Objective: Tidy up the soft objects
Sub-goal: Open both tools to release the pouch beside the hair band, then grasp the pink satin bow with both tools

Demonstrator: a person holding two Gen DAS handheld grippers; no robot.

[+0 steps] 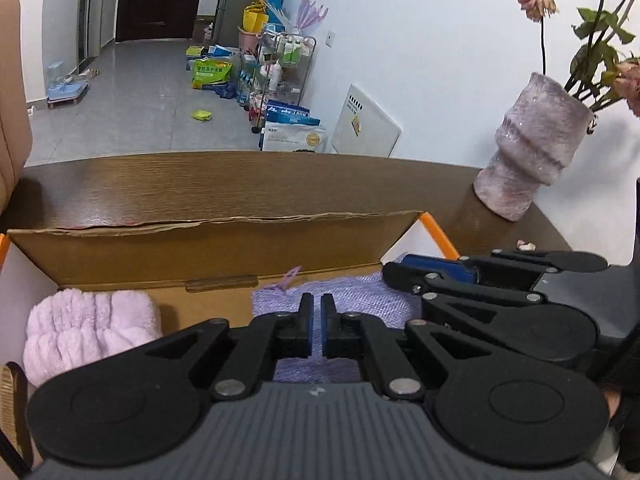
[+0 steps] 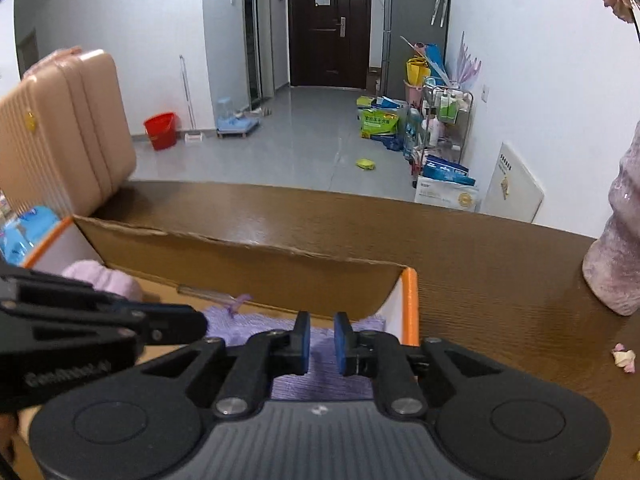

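Lavender knitted cloth [image 1: 360,300] is lying in the lower centre of both views, inside the open cardboard box [image 1: 200,248] beside a fluffy pink towel roll [image 1: 88,332]. Left gripper [image 1: 317,328] is hovering nearly closed, empty; right gripper [image 2: 322,340] is hovering slightly open, empty. Pressing the cloth flat would suit next.

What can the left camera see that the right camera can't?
Only the left wrist view shows the stems and leaves in the vase. Only the right wrist view shows the red bucket and the whole suitcase. Both show the box, the pink towel, the purple cloth, the vase and the door.
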